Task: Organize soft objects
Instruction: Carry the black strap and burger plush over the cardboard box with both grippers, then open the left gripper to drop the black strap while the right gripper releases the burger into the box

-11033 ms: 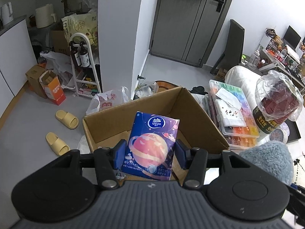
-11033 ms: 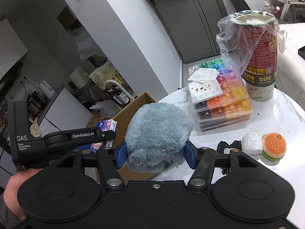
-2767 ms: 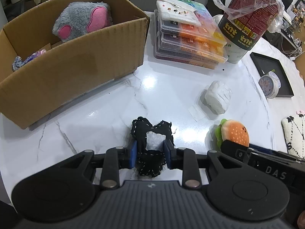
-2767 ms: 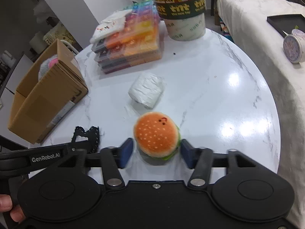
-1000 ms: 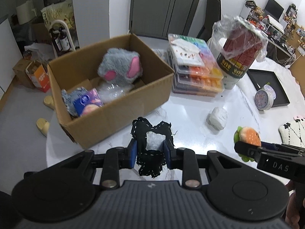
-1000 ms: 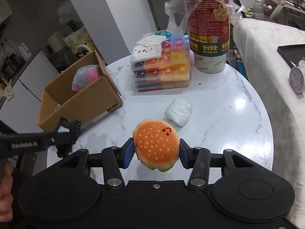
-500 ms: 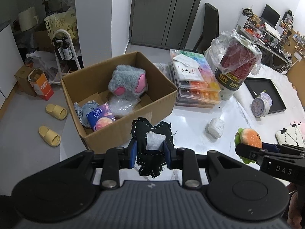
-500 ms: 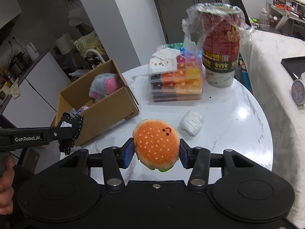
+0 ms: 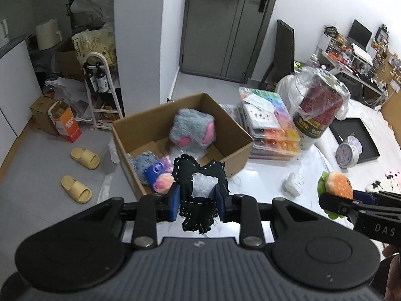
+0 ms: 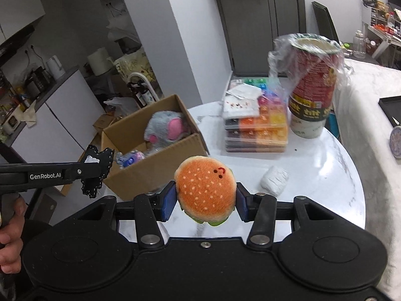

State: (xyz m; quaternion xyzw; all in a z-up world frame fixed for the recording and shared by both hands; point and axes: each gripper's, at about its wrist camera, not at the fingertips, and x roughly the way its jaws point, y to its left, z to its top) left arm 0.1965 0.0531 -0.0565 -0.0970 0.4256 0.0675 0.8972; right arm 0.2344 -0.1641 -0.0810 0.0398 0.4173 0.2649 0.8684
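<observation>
My left gripper (image 9: 198, 202) is shut on a black stitched fabric piece (image 9: 198, 188) with a pale middle, held in the air near the front corner of the cardboard box (image 9: 226, 155). Seen from the right wrist, that gripper (image 10: 96, 168) hangs left of the box (image 10: 160, 165). My right gripper (image 10: 204, 204) is shut on a plush hamburger (image 10: 205, 188), above the white marble table (image 10: 313, 175). The box holds a grey plush with pink patches (image 9: 191, 130), a bluish plush (image 9: 140, 163) and a tissue pack (image 9: 156, 169). A white crumpled wad (image 10: 274, 176) lies on the table.
Stacked colourful plastic organiser cases (image 10: 255, 130) and a tall red tub wrapped in plastic (image 10: 313, 87) stand at the table's far side. A black tray (image 9: 356, 138) and a round tin (image 9: 349, 151) sit to the right. Yellow slippers (image 9: 84, 158) lie on the floor left of the box.
Both grippers have risen with their loads, so the table and box look smaller and farther below. The grips have not changed.
</observation>
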